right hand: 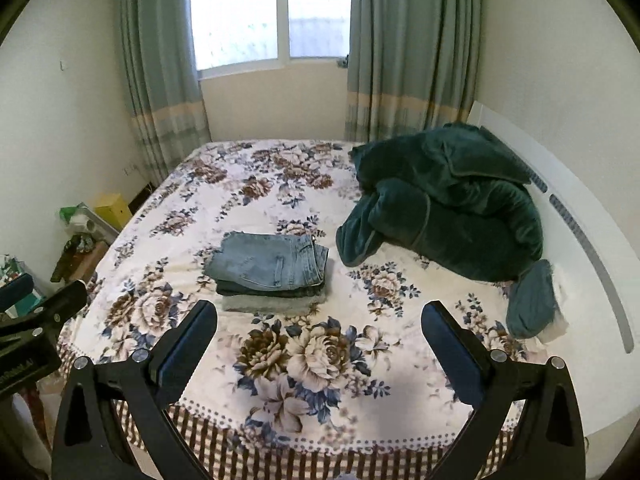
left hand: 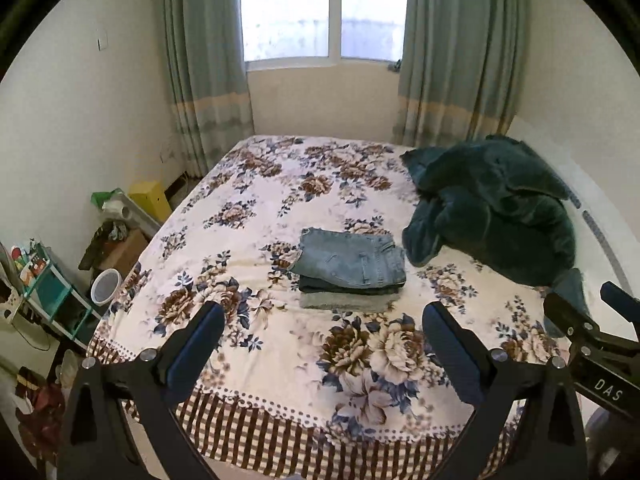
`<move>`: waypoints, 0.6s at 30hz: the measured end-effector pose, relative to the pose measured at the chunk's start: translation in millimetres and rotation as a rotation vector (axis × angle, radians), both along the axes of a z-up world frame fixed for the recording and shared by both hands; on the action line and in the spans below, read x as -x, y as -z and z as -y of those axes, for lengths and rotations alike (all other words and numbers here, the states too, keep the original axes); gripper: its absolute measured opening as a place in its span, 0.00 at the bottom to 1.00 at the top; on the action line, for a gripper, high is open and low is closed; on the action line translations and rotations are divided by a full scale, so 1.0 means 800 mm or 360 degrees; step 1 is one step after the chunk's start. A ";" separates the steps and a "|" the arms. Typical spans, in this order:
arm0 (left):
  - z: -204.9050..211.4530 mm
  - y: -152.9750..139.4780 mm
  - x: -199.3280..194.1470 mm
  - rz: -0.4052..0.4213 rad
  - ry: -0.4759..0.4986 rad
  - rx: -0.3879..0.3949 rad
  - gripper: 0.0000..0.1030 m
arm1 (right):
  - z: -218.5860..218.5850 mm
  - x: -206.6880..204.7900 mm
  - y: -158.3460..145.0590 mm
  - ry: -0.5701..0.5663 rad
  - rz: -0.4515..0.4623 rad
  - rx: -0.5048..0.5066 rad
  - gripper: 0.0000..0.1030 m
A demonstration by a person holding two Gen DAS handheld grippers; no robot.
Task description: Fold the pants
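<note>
Both claws wide, holding nothing: left gripper (left hand: 323,320), right gripper (right hand: 319,318). Folded jeans (left hand: 352,264) at frame centre, just above, long axis left-right.

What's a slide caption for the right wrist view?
Right hand-held gripper, open, faces a stack of folded pants on a floral bed, green blanket heaped beside it.

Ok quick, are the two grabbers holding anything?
Left gripper: open, holding nothing.
Right gripper: open, holding nothing.
</note>
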State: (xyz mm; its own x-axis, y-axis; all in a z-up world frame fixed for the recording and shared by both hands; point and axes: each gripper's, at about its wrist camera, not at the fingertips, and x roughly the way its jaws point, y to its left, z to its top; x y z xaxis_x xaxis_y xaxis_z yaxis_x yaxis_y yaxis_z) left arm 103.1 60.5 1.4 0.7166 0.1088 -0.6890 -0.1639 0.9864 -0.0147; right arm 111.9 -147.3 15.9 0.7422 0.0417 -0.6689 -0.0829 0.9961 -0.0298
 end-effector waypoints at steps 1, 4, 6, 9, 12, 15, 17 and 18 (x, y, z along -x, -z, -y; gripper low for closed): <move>-0.001 -0.007 0.009 0.0010 0.0007 0.0001 0.98 | -0.001 0.014 -0.011 -0.0001 0.0017 0.0012 1.00; -0.005 -0.018 0.026 0.0005 0.0026 0.0017 0.98 | -0.005 0.044 -0.034 -0.0007 0.0033 -0.0007 1.00; -0.009 -0.025 0.037 0.0012 0.0038 0.0009 0.98 | -0.008 0.063 -0.049 -0.0013 0.0037 -0.0030 1.00; -0.013 -0.032 0.049 0.0029 0.0052 -0.0010 0.98 | -0.016 0.087 -0.068 -0.0009 0.0074 -0.0026 1.00; -0.021 -0.038 0.056 0.0057 0.0050 -0.0015 0.98 | -0.020 0.104 -0.081 0.0005 0.0101 -0.0041 1.00; -0.024 -0.042 0.066 0.0080 0.0045 -0.0023 0.98 | -0.027 0.111 -0.089 0.0009 0.0107 -0.0052 1.00; -0.026 -0.045 0.072 0.0093 0.0037 -0.0024 0.98 | -0.029 0.111 -0.089 0.0004 0.0104 -0.0056 1.00; -0.028 -0.044 0.073 0.0095 0.0034 -0.0024 0.98 | -0.030 0.109 -0.090 0.0000 0.0102 -0.0061 1.00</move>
State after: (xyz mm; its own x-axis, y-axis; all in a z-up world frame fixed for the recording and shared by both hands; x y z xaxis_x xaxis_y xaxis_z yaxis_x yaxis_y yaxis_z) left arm 45.0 82.5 36.7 0.7588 0.1031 -0.6431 -0.1420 0.9898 -0.0089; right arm 24.6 -123.3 87.8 0.7833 0.0664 -0.6181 -0.0822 0.9966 0.0029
